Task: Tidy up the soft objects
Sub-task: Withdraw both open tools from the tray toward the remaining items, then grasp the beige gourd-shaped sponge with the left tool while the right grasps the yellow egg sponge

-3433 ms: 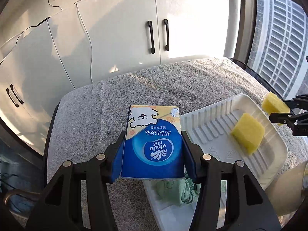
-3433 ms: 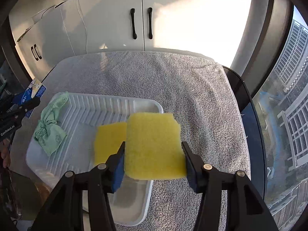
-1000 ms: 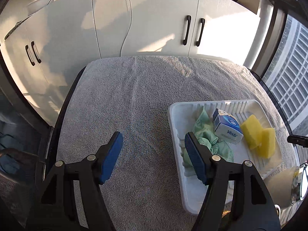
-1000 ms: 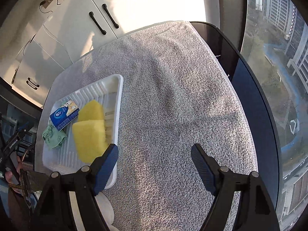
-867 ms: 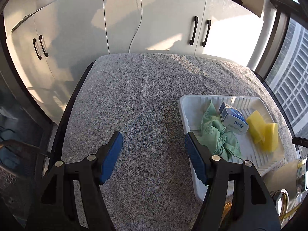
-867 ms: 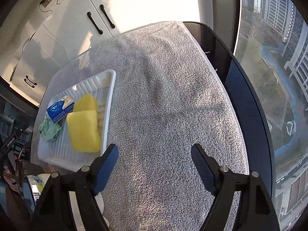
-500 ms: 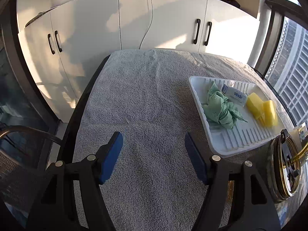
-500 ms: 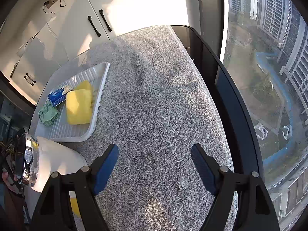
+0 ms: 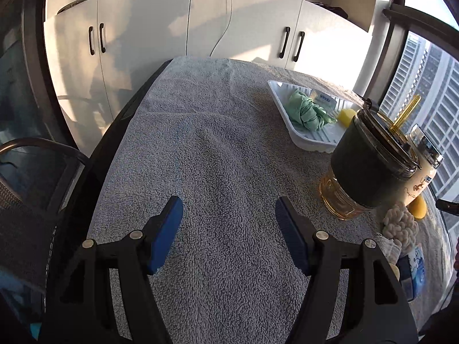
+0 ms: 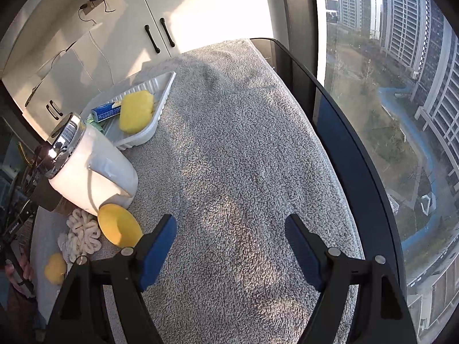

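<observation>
Step in hand, as I read it: between picks. Left tongs (image 9: 229, 230) stand wide w/ nothing between the pads, bare towel (image 9: 218, 149) under them; right tongs (image 10: 231, 246) wide and empty too, over bare towel.

Already sorted: white tray (image 9: 289, 120) sits far ahead and to the right of left tongs, holding green cloth (image 9: 307, 110), tissue pack (image 9: 324, 97) and yellow sponge (image 10: 134, 110).

Prob. still to go: soft bits loose on the towel near right tongs' left pad, i.e. cream knit scrunchie (image 10: 81, 236), yellow round sponge (image 10: 119, 225) touching or just beside it, and a smaller yellow piece (image 10: 54, 268) further left. From the left view the scrunchie is off to the right of the right pad, beside a second tissue pack (image 9: 413, 266).

Next move needs: swing right tongs left and down onto the round sponge, pads either side, squeeze lightly.

In the way: white mug (image 10: 91, 172) and dark-sleeved glass jar (image 9: 367, 166) stand between the loose pile and the tray, mug right against the round sponge. Carry must go over or around them; easy to knock. A hand shows at the left edge of the right view.
</observation>
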Action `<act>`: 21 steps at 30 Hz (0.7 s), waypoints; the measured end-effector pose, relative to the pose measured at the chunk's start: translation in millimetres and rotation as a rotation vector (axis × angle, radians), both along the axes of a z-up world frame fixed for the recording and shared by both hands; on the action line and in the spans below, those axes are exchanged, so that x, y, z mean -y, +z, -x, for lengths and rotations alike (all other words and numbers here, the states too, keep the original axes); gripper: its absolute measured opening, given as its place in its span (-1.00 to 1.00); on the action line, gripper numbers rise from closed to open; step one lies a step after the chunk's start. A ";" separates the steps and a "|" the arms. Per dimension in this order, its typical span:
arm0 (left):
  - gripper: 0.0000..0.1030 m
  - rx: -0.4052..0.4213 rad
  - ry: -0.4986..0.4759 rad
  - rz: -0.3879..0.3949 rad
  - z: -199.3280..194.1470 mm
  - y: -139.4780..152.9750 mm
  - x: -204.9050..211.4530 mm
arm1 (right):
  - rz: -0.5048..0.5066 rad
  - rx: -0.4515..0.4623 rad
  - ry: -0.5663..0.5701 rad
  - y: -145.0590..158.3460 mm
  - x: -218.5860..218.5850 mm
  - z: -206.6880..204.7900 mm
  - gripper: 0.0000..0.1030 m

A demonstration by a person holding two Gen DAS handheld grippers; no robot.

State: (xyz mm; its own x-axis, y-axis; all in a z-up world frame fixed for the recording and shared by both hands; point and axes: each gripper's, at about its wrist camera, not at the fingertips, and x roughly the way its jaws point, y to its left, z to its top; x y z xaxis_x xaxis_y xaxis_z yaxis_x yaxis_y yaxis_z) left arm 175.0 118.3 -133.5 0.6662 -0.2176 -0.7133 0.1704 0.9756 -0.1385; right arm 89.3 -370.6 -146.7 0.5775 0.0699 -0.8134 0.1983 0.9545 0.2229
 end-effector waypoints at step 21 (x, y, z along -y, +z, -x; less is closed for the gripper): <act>0.28 -0.014 -0.201 -0.004 89.2 7.8 80.7 | 0.069 0.050 0.120 -7.7 -86.9 61.4 0.56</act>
